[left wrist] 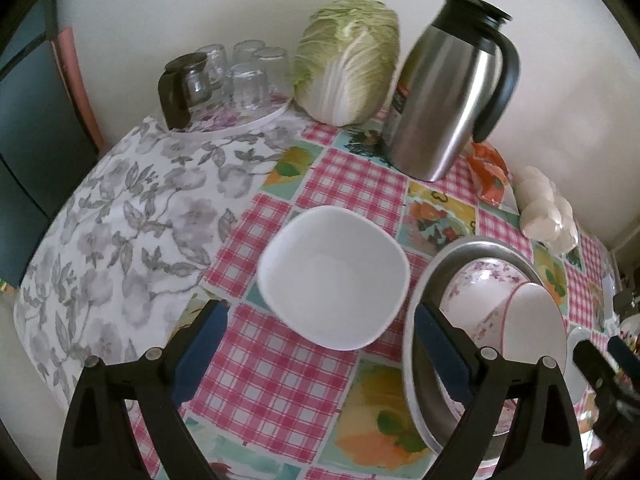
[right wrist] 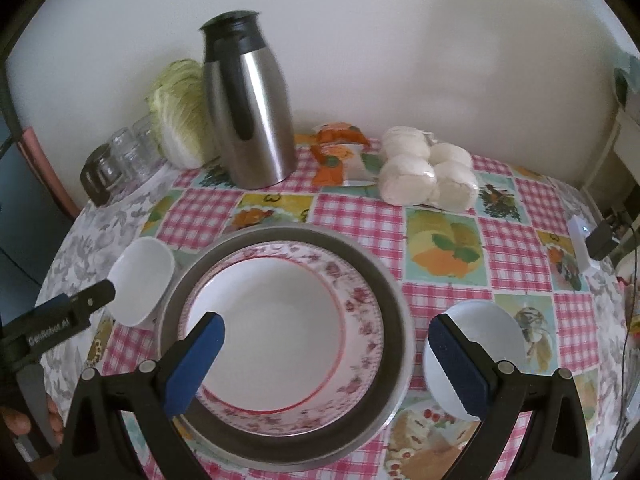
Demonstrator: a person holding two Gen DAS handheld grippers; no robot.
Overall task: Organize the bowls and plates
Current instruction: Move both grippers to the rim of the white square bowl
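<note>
In the centre of the right wrist view a round grey metal pan (right wrist: pixel 394 280) holds a floral-rimmed white plate (right wrist: pixel 360 300), and a red-edged white dish (right wrist: pixel 272 332) sits nested in that plate. A square white bowl (left wrist: pixel 334 276) stands empty just left of the pan, in the middle of the left wrist view. A small round white bowl (right wrist: pixel 496 332), also empty, sits at lower right of the right wrist view.

The left gripper (left wrist: pixel 320 344) has its blue-padded fingers spread apart, empty, near the square bowl. The right gripper (right wrist: pixel 326 364) is likewise spread wide, holding nothing, above the pan.

A pink checked tablecloth (right wrist: pixel 360 216) covers the table. Toward the top of the frame, against a pale wall, stand a steel thermos jug (right wrist: pixel 248 120), a napa cabbage (left wrist: pixel 348 60), upturned glasses (left wrist: pixel 244 76) and bagged white rolls (right wrist: pixel 428 172).
</note>
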